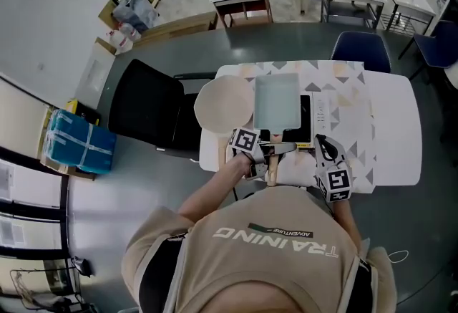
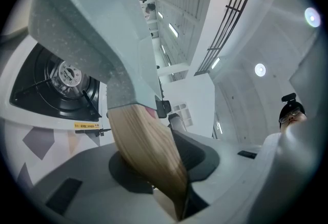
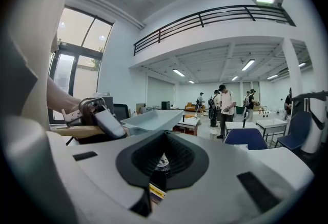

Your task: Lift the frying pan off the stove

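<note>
A pale grey-green rectangular frying pan (image 1: 276,100) with a wooden handle (image 1: 272,165) is over the black stove (image 1: 306,125) on the white table. My left gripper (image 1: 270,152) is shut on the handle (image 2: 146,151), which runs between its jaws. In the left gripper view the pan (image 2: 97,23) hangs tilted above the burner (image 2: 66,77), apart from it. My right gripper (image 1: 323,149) sits just right of the handle at the table's front, jaws together with nothing held. The right gripper view shows the pan (image 3: 154,119) and the left gripper (image 3: 97,115) off to the left.
A round cream plate (image 1: 223,105) lies left of the stove. A black chair (image 1: 147,111) stands left of the table and blue chairs (image 1: 361,50) behind it. A patterned cloth (image 1: 358,125) covers the table's right part. People stand in the background (image 3: 225,107).
</note>
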A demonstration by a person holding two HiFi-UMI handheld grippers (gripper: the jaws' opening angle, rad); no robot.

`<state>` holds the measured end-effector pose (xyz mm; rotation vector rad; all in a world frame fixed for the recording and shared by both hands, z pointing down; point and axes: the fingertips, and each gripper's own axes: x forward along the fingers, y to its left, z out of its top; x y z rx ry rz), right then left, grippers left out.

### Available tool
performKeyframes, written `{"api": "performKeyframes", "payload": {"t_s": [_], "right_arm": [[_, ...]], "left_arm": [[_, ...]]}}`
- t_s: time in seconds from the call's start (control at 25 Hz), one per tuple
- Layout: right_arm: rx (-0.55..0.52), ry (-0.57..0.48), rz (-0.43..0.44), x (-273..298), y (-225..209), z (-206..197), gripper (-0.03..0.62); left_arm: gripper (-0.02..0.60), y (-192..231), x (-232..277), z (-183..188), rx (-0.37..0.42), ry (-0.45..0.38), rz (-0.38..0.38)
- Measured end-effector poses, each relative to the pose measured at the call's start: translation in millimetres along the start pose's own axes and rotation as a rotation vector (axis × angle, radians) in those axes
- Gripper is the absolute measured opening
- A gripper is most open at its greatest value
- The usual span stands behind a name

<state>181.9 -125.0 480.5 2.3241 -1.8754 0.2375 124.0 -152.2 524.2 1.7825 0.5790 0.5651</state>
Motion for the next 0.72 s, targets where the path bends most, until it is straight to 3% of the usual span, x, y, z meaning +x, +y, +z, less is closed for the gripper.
{"api": "performKeyframes", "payload": {"t_s": [0.72], "right_arm": [[0.022,0.021,-0.018,2.3,-12.2,-8.1,0.003]], "left_arm": [[0.123,7.8,7.1,12.0,-0.011,0.009,-0.009]]}}
